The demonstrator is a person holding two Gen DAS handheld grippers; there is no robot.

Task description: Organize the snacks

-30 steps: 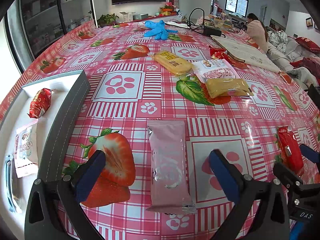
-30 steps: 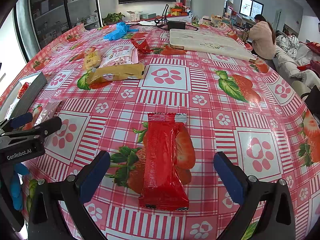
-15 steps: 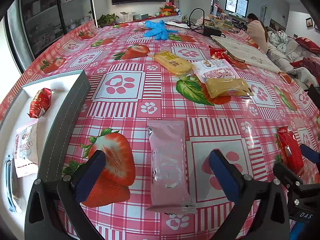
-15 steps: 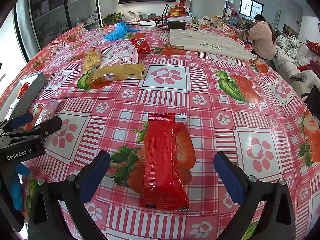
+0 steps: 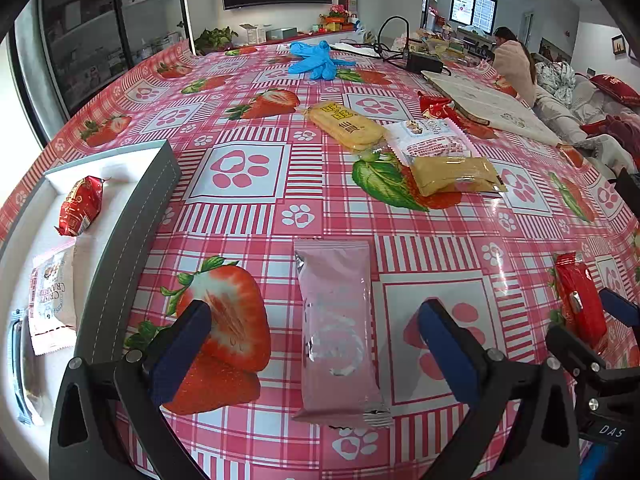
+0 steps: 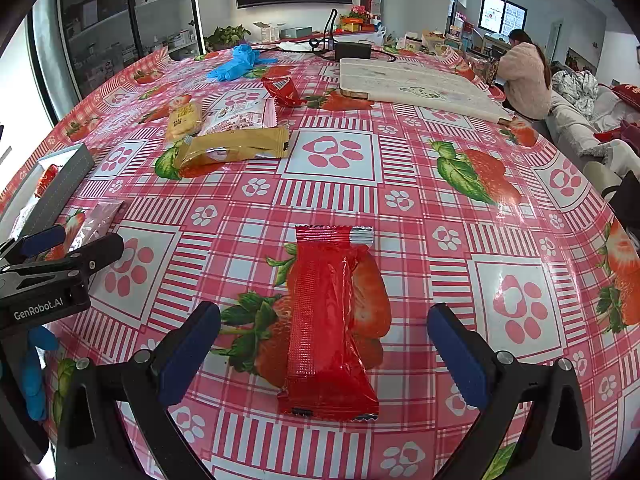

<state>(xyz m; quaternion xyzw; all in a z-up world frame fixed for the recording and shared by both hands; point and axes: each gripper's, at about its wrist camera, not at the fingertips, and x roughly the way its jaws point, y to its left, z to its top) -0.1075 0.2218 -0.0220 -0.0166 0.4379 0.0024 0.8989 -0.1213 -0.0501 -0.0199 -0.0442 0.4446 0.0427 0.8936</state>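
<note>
A pink snack packet point(image 5: 338, 328) lies flat on the strawberry tablecloth between the open fingers of my left gripper point(image 5: 314, 344), untouched. A red snack packet point(image 6: 326, 320) lies between the open fingers of my right gripper point(image 6: 324, 344), also untouched. A grey-walled tray point(image 5: 132, 236) at the left holds a red candy packet point(image 5: 80, 205), a white cranberry packet point(image 5: 52, 300) and one more at the edge. Further back lie a yellow cracker packet point(image 5: 346, 126), a white packet point(image 5: 434, 140) and a mustard packet point(image 5: 456, 174).
Blue gloves point(image 5: 316, 60), a black power adapter with cable point(image 5: 424, 65) and a white board point(image 6: 420, 84) lie at the far end. A crumpled red wrapper point(image 6: 282, 88) sits near the board. A person point(image 6: 524, 76) sits beyond the table's right side.
</note>
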